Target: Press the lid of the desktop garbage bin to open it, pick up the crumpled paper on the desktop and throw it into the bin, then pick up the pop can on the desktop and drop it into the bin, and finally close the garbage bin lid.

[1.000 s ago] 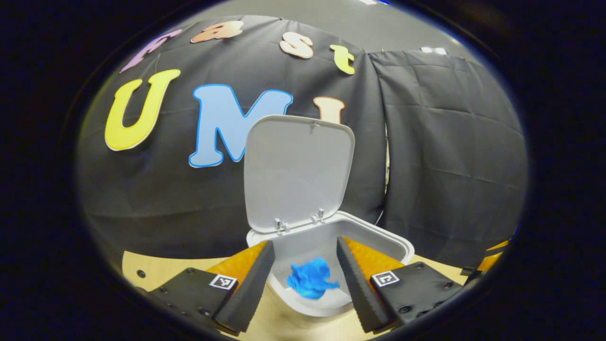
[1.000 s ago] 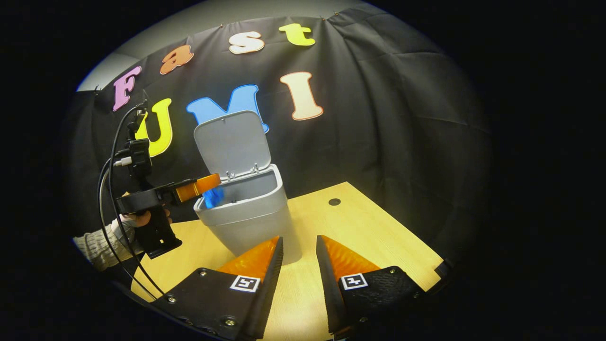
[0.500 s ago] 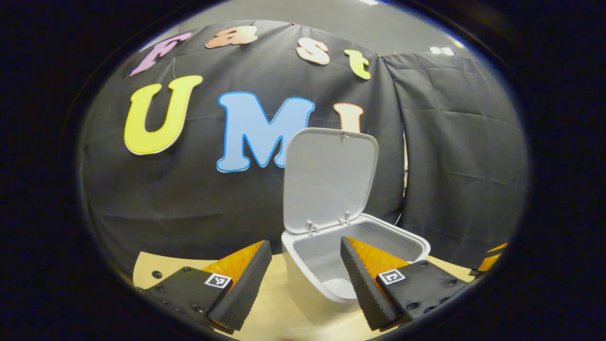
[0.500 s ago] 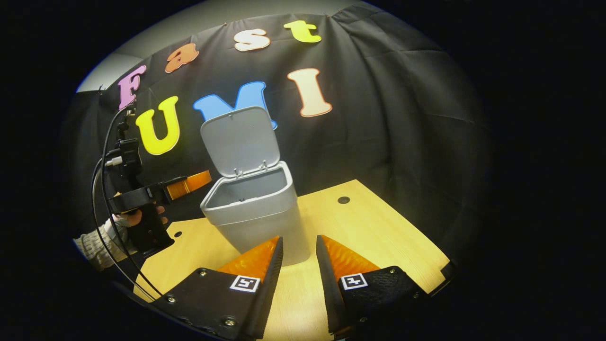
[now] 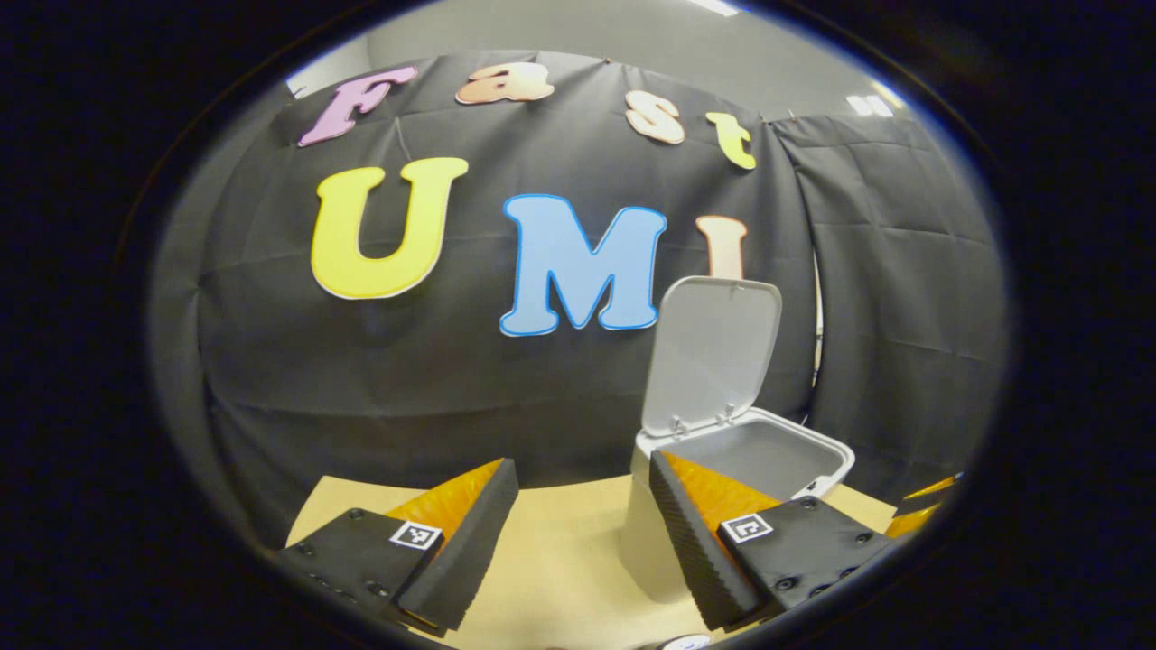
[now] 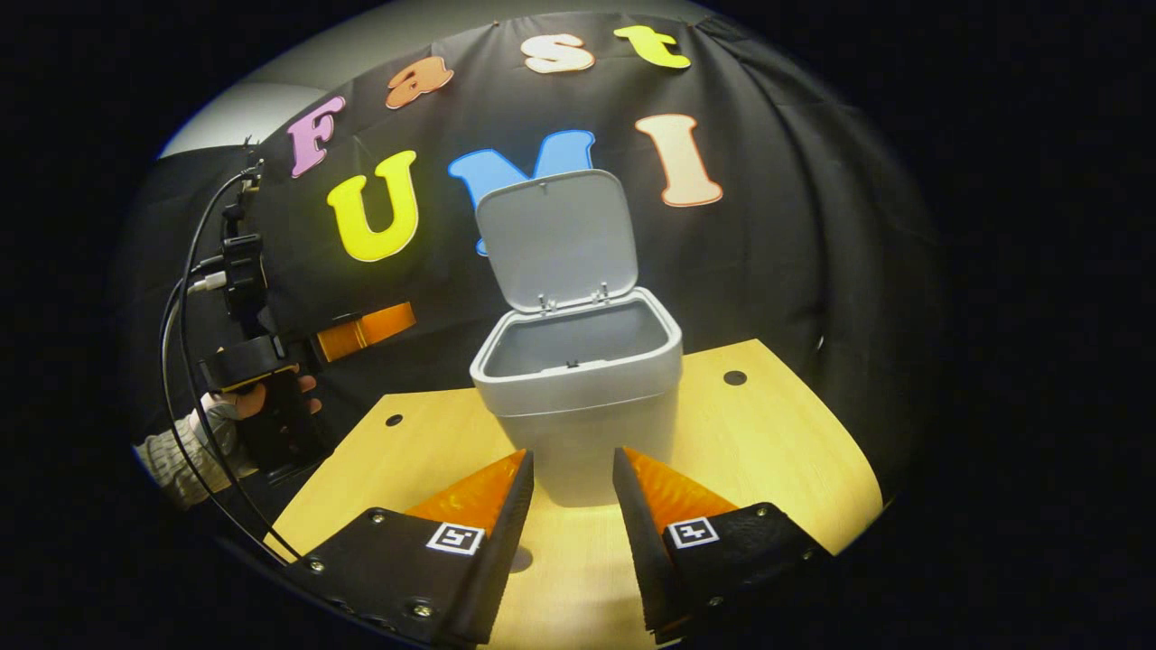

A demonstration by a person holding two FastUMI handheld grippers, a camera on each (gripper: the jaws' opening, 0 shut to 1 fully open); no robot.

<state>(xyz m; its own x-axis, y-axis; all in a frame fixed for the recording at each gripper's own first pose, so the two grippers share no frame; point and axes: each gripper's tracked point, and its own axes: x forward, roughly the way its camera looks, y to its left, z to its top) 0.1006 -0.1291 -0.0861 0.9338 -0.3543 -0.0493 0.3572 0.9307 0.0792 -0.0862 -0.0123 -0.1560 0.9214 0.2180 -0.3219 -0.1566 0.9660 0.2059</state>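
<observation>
The grey bin (image 6: 578, 397) stands on the wooden table with its lid (image 6: 555, 239) raised upright. I can see its inner walls, but its bottom is hidden. My right gripper (image 6: 573, 469) hovers open just in front of the bin, with nothing between its fingers. A hand (image 6: 262, 397) holds my left gripper (image 6: 397, 320) to the left of the bin, apart from it. In the left gripper view, the left gripper (image 5: 580, 462) is open and empty. There the bin (image 5: 777, 451) sits to the right, partly behind one finger, with its lid (image 5: 713, 352) up.
The table (image 6: 777, 451) has small round holes (image 6: 734, 377) and ends close behind the bin at the black cloth wall. A cable (image 6: 181, 379) loops down from the left gripper's handle. The right gripper's fingers (image 5: 926, 506) peek in at the right edge of the left gripper view.
The blue crumpled paper left the left gripper's fingers and went down into the bin. The left gripper then drew back leftward from the bin. The right gripper's view has shifted so the bin is centred.
</observation>
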